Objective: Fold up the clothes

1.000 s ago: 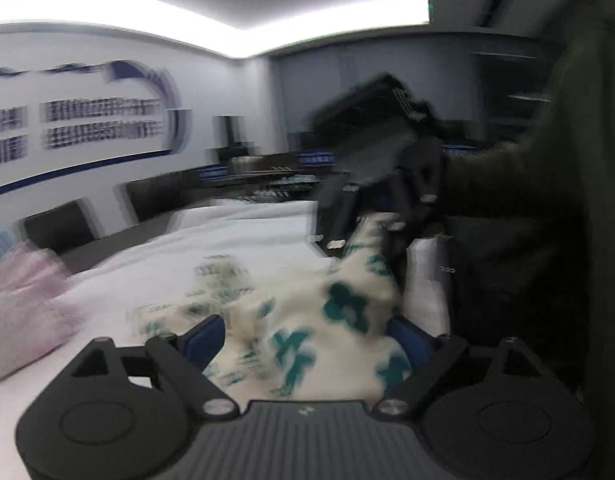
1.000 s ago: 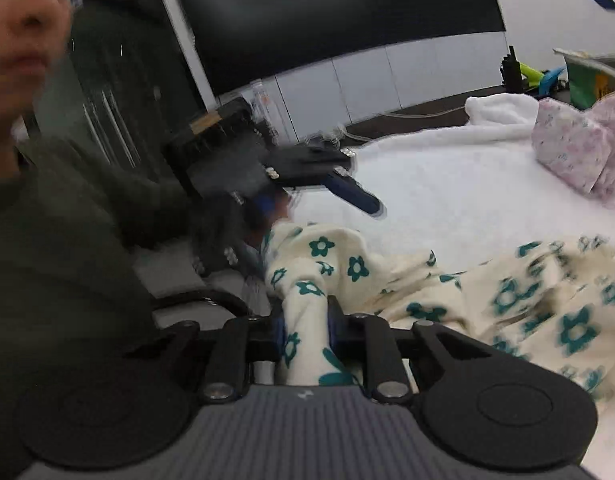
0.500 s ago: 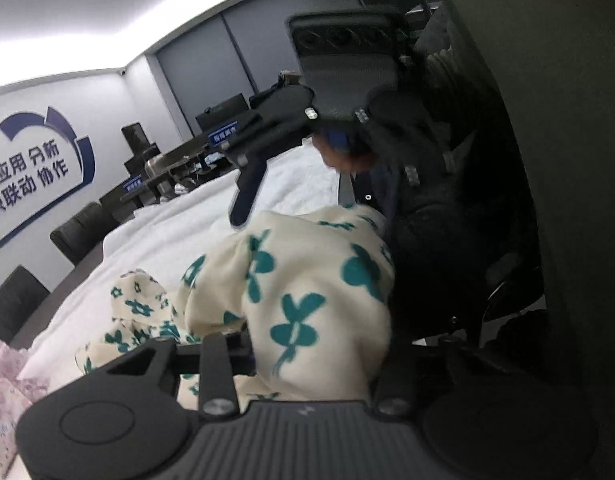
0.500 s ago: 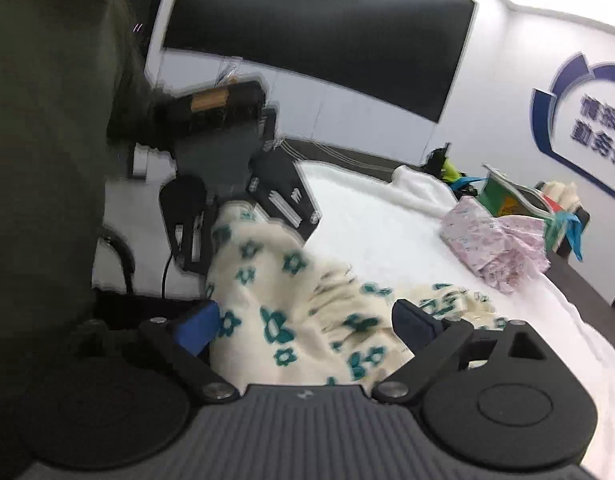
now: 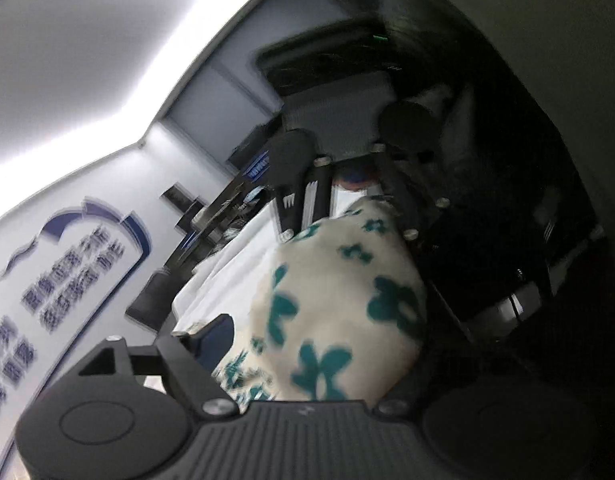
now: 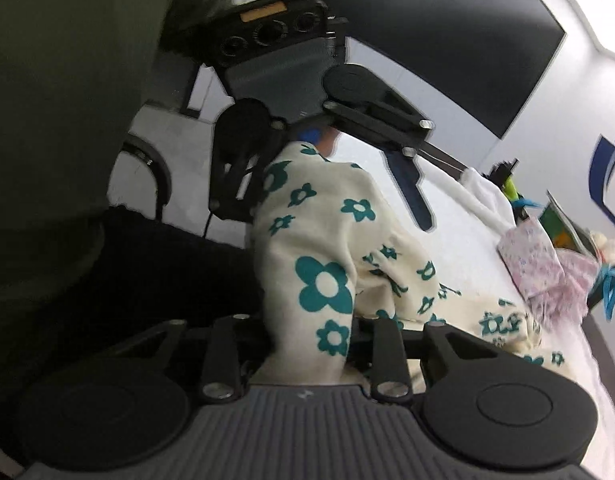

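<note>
Right wrist view: found the cream flowered garment (image 6: 327,240) pinched in the right gripper (image 6: 313,332) fingers, just closed on it, rest trailing onto the white tabletop (image 6: 459,216). Found the left gripper (image 5: 319,320) fingers just spread, released, cloth loose between them. Counted one flowered garment, one pink bundle (image 6: 539,264), two grippers.

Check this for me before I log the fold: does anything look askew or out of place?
The floral garment is bunched, not flat: one end is pinched in the right hand-held gripper, whose jaws just closed, the rest crumpled on the white table cover. The left hand-held gripper has just been opening.
</note>
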Motion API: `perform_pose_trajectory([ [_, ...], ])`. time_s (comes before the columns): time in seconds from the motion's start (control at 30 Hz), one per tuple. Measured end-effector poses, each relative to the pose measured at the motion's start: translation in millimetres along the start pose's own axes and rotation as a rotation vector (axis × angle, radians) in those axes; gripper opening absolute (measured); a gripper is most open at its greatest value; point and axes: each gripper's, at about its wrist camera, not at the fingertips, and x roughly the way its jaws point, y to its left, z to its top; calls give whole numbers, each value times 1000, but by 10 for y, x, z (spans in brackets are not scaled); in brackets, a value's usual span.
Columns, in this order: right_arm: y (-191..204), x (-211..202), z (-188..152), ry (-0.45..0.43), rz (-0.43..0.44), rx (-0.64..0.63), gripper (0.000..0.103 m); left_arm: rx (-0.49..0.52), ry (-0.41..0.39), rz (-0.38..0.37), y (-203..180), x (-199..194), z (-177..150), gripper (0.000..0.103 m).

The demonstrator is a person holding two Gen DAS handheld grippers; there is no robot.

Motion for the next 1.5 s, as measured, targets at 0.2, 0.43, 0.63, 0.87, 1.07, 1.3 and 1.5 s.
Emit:
perform_pose_trajectory([
  [0.2,58,-136,32,16,-38,6,32,-184,21,-190,309,113,-70,38],
  [0.43,95,-482,-162,-44,-160,127,81,-543,-7,-296,804,122,-332,32],
  [0.63,30,-261,-365,-93,-219,132,40,-856,10,-477,1283,258,-525,31],
  [0.87,-1139,-256,-885,-189,156,1034,19,-1356,136,-285,1843,407,-1109,62],
  [1.07,-1271,-299,-1030,-160,-34,1287,51,-1541,178,31,1787,189,-1320,67],
  [1.3,-1182,-353,-1022,-255,-278,1407,51,-1639,183,206,1636,563,-1176,41],
  [1.5,-997,-250,-946,-152,-351,1478,12,-1663,209,212,1489,669,-1094,35],
])
